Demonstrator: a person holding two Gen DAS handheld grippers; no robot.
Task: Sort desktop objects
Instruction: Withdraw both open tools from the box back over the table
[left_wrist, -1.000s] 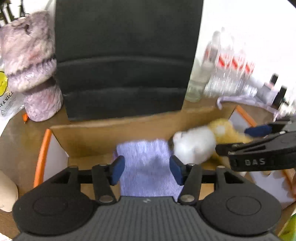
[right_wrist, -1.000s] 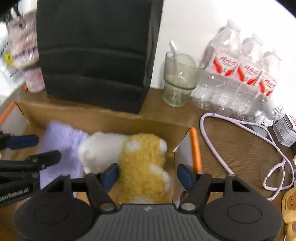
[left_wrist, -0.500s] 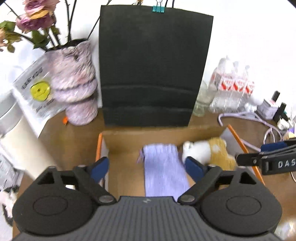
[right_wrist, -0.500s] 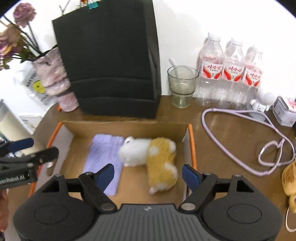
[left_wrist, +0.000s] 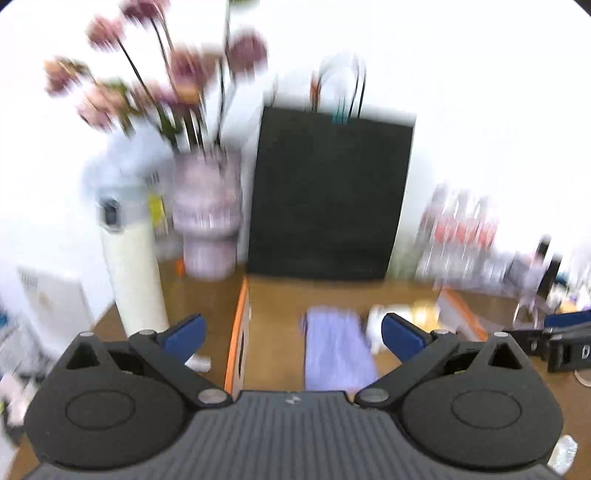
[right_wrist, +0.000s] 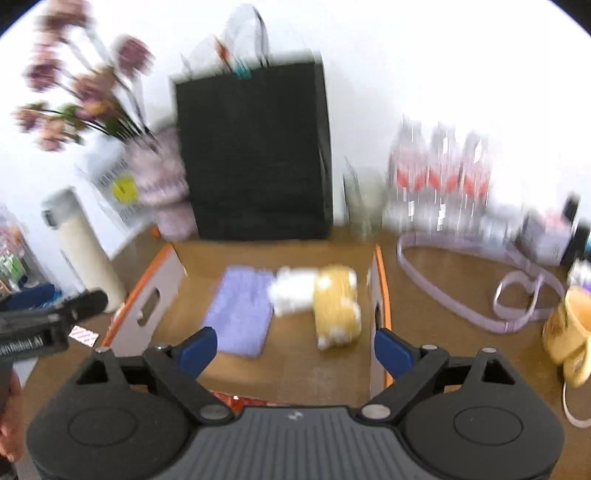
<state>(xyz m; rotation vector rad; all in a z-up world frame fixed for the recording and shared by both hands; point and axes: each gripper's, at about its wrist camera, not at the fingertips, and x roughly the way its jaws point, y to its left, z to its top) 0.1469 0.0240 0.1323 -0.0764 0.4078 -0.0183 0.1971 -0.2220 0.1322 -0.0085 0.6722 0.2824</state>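
Note:
An open cardboard box (right_wrist: 170, 266) with orange edges lies on the brown desk. Inside it lie a folded purple cloth (right_wrist: 240, 302) and a white and yellow plush toy (right_wrist: 321, 295) side by side. The box (left_wrist: 240, 325), the cloth (left_wrist: 336, 350) and the toy (left_wrist: 376, 317) also show in the left wrist view. My left gripper (left_wrist: 291, 336) is open and empty, above the box's left side. My right gripper (right_wrist: 295, 347) is open and empty, above the box's front. Both views are blurred.
A black paper bag (right_wrist: 255, 147) stands behind the box. A vase of flowers (right_wrist: 162, 177) and a cream flask (right_wrist: 85, 251) are at the left. Water bottles (right_wrist: 439, 177), a glass (right_wrist: 358, 199), a purple cable (right_wrist: 480, 280) and a yellow mug (right_wrist: 569, 328) are at the right.
Both grippers have drawn back and up from the box, and both jaws have opened wider. The cloth and the plush toy stay in the box.

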